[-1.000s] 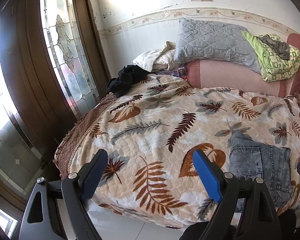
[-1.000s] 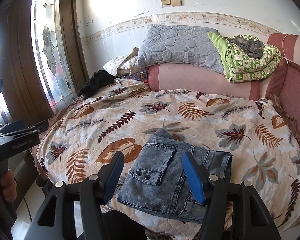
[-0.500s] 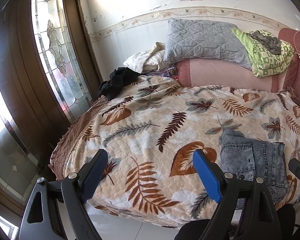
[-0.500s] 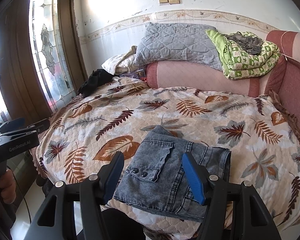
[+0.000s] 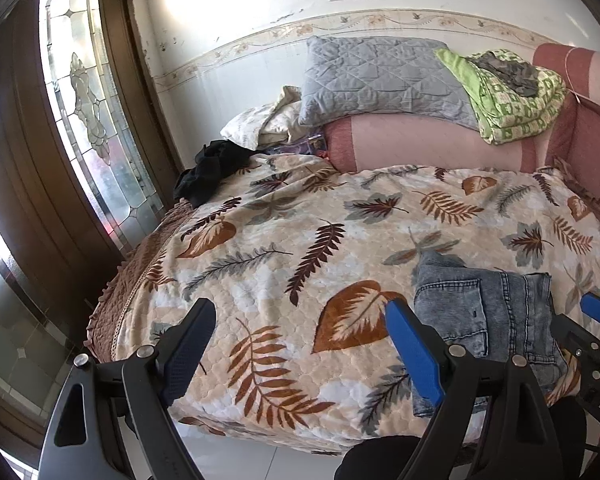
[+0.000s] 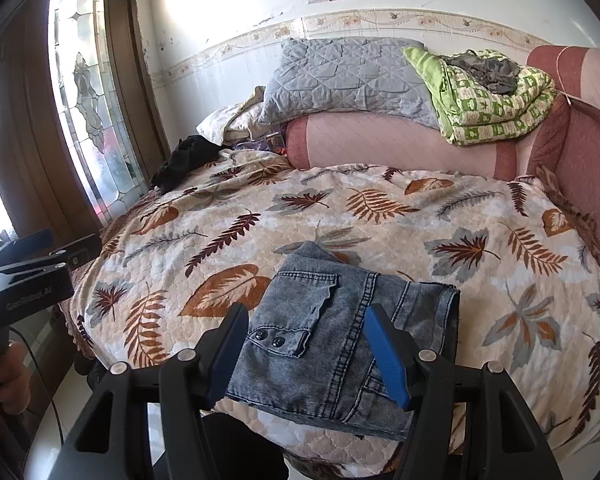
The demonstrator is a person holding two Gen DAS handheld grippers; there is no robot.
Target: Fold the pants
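Jeans folded on bedspread, both claws spread and empty

Denim first: the pants (image 6: 340, 344) lie folded into a compact grey-blue rectangle near the front edge of the leaf-print bedspread (image 6: 440, 216), lower centre of the right wrist view. We see a pocket flap with two dark snaps facing up. In the left wrist view the same bundle sits at lower right.

We note the right gripper (image 6: 306, 350) at the bottom of its own frame, jaws spread apart, nothing pinched. The fingers frame the folded denim in the picture, but we cannot tell whether they touch the cloth. Its blue tip also shows at the right edge of the left wrist view.

We note the left gripper (image 5: 296, 344) at the bottom of its frame, jaws spread wide over bare bedspread, holding nothing, well to the left of the pants. In the right wrist view its body shows at the left edge, a hand (image 6: 8, 372) on the handle.

Upper frame: grey quilted pillow (image 6: 340, 76), green patterned blanket (image 6: 488, 100), pink bolster (image 6: 396, 140). Black garment (image 6: 180, 160) at left by the glass-panelled door (image 6: 88, 112)
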